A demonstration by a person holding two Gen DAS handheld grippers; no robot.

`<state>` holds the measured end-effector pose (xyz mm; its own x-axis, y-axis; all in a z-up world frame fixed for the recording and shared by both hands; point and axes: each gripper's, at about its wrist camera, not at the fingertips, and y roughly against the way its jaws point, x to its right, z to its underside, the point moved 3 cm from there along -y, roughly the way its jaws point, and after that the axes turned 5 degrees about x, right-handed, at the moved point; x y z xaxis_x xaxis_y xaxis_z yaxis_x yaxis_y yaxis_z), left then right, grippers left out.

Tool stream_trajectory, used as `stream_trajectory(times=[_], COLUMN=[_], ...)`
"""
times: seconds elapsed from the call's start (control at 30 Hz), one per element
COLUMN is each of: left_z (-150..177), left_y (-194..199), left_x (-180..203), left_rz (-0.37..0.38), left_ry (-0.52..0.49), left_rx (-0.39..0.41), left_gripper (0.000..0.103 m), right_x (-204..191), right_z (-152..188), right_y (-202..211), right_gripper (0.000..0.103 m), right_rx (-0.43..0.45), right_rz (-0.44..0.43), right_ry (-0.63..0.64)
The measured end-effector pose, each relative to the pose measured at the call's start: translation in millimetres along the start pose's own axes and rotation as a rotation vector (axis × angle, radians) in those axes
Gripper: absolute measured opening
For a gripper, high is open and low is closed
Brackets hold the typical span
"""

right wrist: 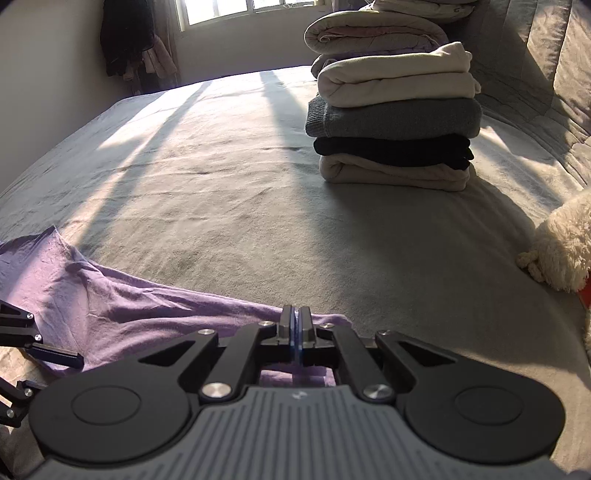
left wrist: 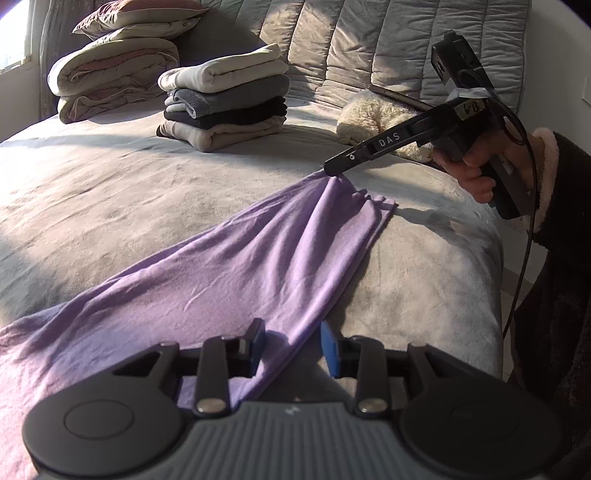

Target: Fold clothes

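My right gripper (right wrist: 296, 317) pinches bunched corner of soft purple cloth (left wrist: 229, 266), jaws tight. My left gripper (left wrist: 293, 345) half open, cloth edge between pads, not squeezed. Cloth lies wrinkled on fuzzy grey bed (left wrist: 110, 192).

Low sun from window (right wrist: 243, 7), long shadows on bed (right wrist: 221, 177) (fisheye-bent edges), sharp

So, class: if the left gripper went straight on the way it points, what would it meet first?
Probably the crumpled lilac cotton garment, already lying between the left gripper's open jaws; depth is uncertain.
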<state>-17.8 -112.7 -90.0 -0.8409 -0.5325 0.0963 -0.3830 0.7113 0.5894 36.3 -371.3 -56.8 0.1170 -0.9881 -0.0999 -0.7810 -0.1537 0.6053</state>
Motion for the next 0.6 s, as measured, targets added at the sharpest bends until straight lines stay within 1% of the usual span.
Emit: stream_trajectory(times=[0.1, 0.17, 0.27, 0.3, 0.33, 0.37, 0.4, 0.43, 0.5, 0.6], left_z=[0.1, -0.3, -2.5, -3.8, -5.3, -6.8, -8.2, -9.3, -10.2, -10.1], left_y=[-1.7, -1.9, 2.0, 4.9, 8.5, 12.1, 15.3, 18.0, 23.3, 30.1], left_x=[0.9, 0.7, -0.2, -2.1, -5.5, -8.9, -12.6, -18.8, -36.6, -61.5], left_rz=[0.001, 0.003, 0.0, -0.004, -0.013, -0.022, -0.033, -0.051, -0.111, -0.201], left_ry=[-0.005, -0.002, 0.0, 0.001, 0.004, 0.007, 0.012, 0.024, 0.064, 0.121], left_rx=[0.0, 0.001, 0.007, 0.013, 0.021, 0.029, 0.036, 0.043, 0.057, 0.07], left_gripper=[0.035, 0.037, 0.037, 0.037, 0.037, 0.038, 0.038, 0.038, 0.038, 0.038], right_x=[4.3, 6.9, 10.1, 10.9, 10.9, 10.1, 9.3, 8.4, 6.5, 1.0], right_z=[-0.3, 2.5, 6.4, 6.3, 5.8, 4.4, 2.9, 1.2, -1.0, -1.9], right_y=[-1.4, -10.0, -19.3, -18.8, -17.2, -14.4, -11.6, -9.5, -6.9, -9.7], right_gripper=[0.0, 0.0, 0.0, 0.0, 0.009, 0.016, 0.016, 0.016, 0.017, 0.024], right_rx=[0.004, -0.013, -0.05, -0.048, -0.04, -0.032, -0.024, -0.019, -0.013, -0.026], right_rz=[0.043, 0.068, 0.048, 0.035, 0.028, 0.02, 0.013, 0.0, -0.032, -0.071], right_ry=[0.013, 0.014, -0.016, -0.029, -0.037, -0.04, -0.043, -0.041, -0.049, -0.049])
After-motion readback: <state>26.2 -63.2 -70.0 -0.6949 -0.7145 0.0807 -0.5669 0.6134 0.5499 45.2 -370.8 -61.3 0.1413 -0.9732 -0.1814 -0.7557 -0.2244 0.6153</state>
